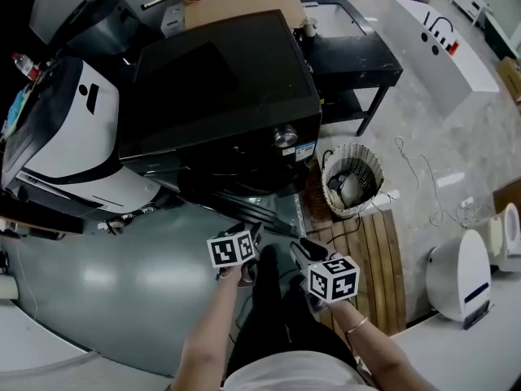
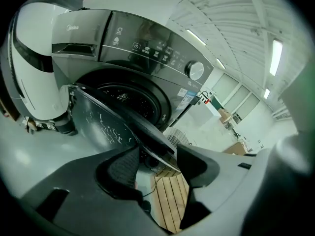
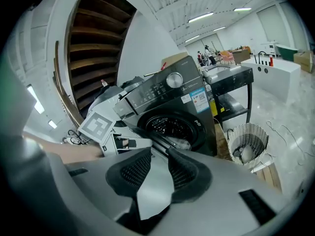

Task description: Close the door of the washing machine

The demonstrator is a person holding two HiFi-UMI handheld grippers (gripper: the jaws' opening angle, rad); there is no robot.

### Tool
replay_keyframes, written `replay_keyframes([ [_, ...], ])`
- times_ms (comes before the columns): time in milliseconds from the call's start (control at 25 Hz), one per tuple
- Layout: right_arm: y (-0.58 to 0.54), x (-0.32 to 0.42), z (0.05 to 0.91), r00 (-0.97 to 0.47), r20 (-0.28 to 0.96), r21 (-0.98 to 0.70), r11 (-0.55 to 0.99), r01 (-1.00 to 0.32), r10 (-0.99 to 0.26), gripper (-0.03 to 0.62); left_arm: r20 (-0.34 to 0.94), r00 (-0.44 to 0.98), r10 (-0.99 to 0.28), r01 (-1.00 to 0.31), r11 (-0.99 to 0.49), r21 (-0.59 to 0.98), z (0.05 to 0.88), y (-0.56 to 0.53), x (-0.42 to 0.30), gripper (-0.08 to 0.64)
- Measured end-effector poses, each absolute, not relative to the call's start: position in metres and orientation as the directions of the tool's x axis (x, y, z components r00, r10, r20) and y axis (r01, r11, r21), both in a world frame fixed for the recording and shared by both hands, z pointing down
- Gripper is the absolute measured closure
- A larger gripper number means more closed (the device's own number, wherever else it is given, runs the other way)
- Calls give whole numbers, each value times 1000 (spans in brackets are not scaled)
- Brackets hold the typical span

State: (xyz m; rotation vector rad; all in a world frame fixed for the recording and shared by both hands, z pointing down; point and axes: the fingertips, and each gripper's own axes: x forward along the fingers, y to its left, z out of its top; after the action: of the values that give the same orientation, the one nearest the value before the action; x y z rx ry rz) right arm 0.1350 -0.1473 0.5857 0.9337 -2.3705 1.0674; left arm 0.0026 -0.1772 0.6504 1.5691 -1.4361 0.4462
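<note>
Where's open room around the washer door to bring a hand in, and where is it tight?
Open, in the head view: the grey floor left of the open door, in front of the white appliance. Tight: right of the washing machine, where the wicker basket, slatted board and black table crowd.

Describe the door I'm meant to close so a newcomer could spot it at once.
Find the dark washing machine, standing between a white appliance and a pale basket. At its front, below the silver knob, hangs the round door. It alone is a domed disc swung open from the drum opening.
</note>
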Motion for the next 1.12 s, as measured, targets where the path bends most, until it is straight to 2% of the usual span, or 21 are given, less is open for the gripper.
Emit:
replay_keyframes([
  [320, -191, 115, 621, -656, 633, -466, 473, -747, -412, 466, 756, 264, -600, -922, 74, 381, 650, -225, 4, 304],
  [520, -225, 103, 649, -639, 662, -526, 364, -769, -392, 462, 749, 297, -592, -921, 29, 388, 650, -255, 5, 299],
  [720, -260, 97, 673, -588, 698, -487, 330, -809, -409, 435, 733, 317, -602, -910, 24, 413, 651, -284, 4, 298],
  [1120, -324, 61, 687, -570, 680, -485, 300, -821, -461, 402, 715, 282, -640, -918, 35, 394, 653, -333, -7, 298],
])
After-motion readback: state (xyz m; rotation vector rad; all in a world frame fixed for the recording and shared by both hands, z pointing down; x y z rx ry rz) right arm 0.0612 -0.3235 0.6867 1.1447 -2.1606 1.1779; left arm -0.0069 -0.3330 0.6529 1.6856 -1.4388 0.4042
